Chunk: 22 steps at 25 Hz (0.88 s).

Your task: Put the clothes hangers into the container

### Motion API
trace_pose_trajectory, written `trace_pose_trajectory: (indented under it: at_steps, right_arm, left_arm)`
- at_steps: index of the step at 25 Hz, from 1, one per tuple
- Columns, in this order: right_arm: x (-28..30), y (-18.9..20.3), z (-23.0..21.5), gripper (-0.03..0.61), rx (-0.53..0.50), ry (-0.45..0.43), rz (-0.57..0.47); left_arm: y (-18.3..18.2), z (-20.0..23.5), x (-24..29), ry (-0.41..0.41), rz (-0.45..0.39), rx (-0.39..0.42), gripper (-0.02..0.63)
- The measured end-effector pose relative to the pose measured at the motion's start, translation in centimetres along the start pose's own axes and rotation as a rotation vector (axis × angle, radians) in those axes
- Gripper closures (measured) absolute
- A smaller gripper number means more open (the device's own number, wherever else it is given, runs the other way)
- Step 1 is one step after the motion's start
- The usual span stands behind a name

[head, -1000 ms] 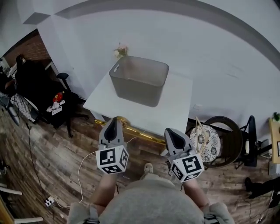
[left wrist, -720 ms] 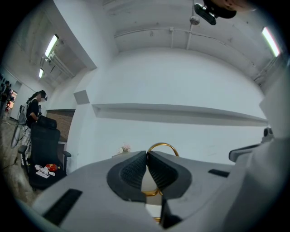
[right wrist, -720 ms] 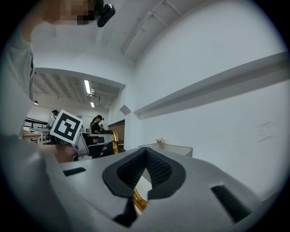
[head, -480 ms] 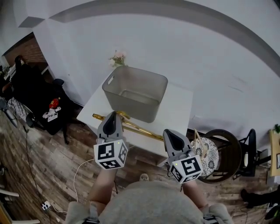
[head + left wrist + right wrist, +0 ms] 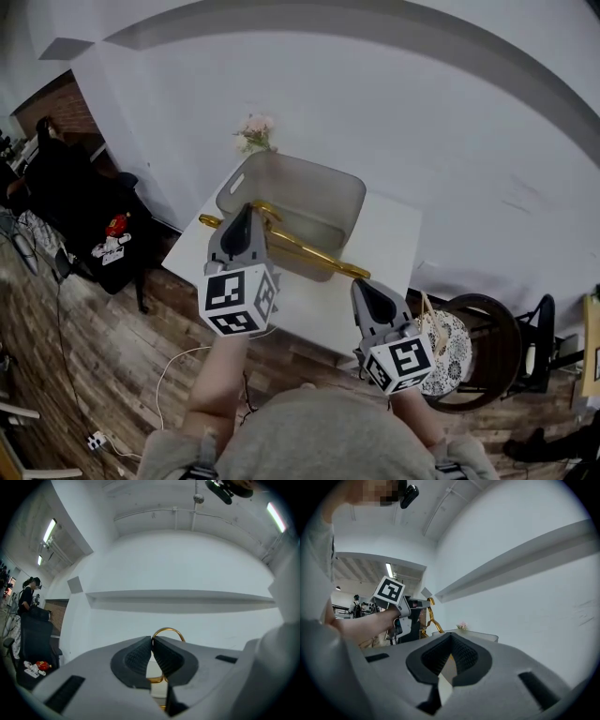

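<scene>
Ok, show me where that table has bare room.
Bare on the table: the right side, between the grey container and the edge, and the near strip before the container. Crowded: the far left, with the container, flowers behind it, and the gold hanger held by the left gripper over its front rim.

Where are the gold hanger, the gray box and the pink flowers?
gold hanger (image 5: 309,253), head view, middle of its long bar.
gray box (image 5: 305,169), head view, its far rim.
pink flowers (image 5: 255,131), head view, the blossoms.
</scene>
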State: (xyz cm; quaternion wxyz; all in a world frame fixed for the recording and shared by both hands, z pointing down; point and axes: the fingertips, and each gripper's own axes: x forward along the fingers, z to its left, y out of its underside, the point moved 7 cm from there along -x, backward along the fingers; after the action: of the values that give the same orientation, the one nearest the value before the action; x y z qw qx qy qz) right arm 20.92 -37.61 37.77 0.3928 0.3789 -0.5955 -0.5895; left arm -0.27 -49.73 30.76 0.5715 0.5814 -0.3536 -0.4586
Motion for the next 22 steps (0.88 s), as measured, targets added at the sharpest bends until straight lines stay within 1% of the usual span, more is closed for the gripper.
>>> trace_pose_trajectory:
  at_steps: [4, 10, 15, 22]
  right_arm:
    - [1.1, 0.3, -0.9, 0.577, 0.007, -0.002, 0.002]
    - [2.4, 0.6, -2.1, 0.577, 0.018, 0.002, 0.007]
    - [2.9, 1.0, -2.7, 0.577, 0.021, 0.01, 0.018]
    - [3.2, 1.7, -3.2, 0.577, 0.031, 0.021, 0.033]
  left_arm:
    - [-1.3, -0.2, 2.9, 0.02, -0.009, -0.001, 0.598]
    - [-2.0, -0.5, 6.9, 0.047, -0.018, -0.035, 0.597]
    - [-1.4, -0.2, 9.0, 0.052, -0.013, -0.062, 0.597]
    - [0.9, 0.2, 10.3, 0.032, 0.013, -0.052, 0.597]
